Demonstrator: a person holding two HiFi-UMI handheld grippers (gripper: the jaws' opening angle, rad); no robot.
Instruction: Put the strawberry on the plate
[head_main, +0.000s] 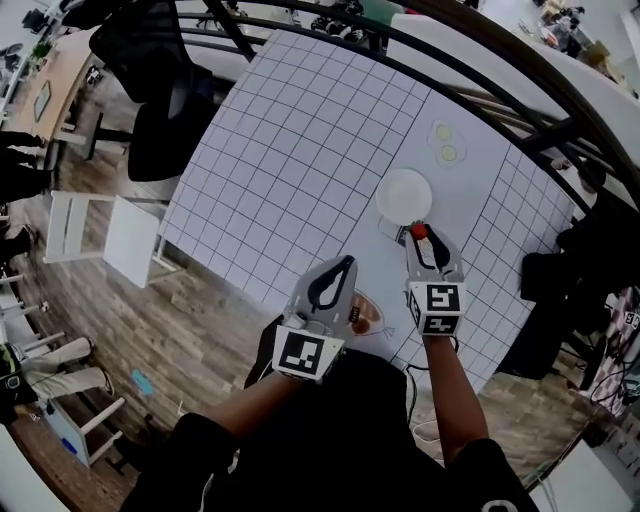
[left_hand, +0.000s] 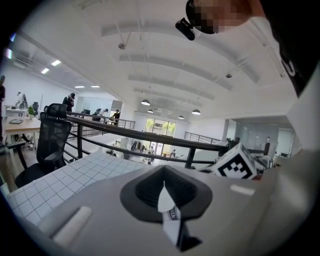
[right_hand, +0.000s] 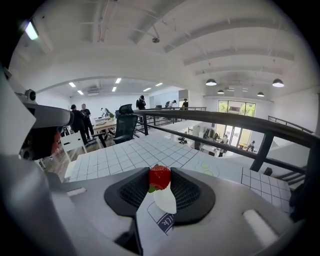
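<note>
A small red strawberry (head_main: 419, 231) is pinched at the tip of my right gripper (head_main: 421, 236), which is shut on it. It hangs just off the near edge of the round white plate (head_main: 404, 196) on the gridded white table (head_main: 300, 150). In the right gripper view the strawberry (right_hand: 159, 177) sits between the dark pads (right_hand: 187, 192), with a green leaf at its lower left. My left gripper (head_main: 345, 262) is held to the left of the right one, nearer the table's front edge. Its jaws meet with nothing between them, and the left gripper view (left_hand: 164, 186) shows the same.
A pale mat with two yellow-green rounds (head_main: 446, 143) lies beyond the plate. A small dish with something brown (head_main: 366, 316) sits under the left gripper. A black office chair (head_main: 165, 90) stands at the table's far left corner, and a dark railing (head_main: 480, 95) runs behind the table.
</note>
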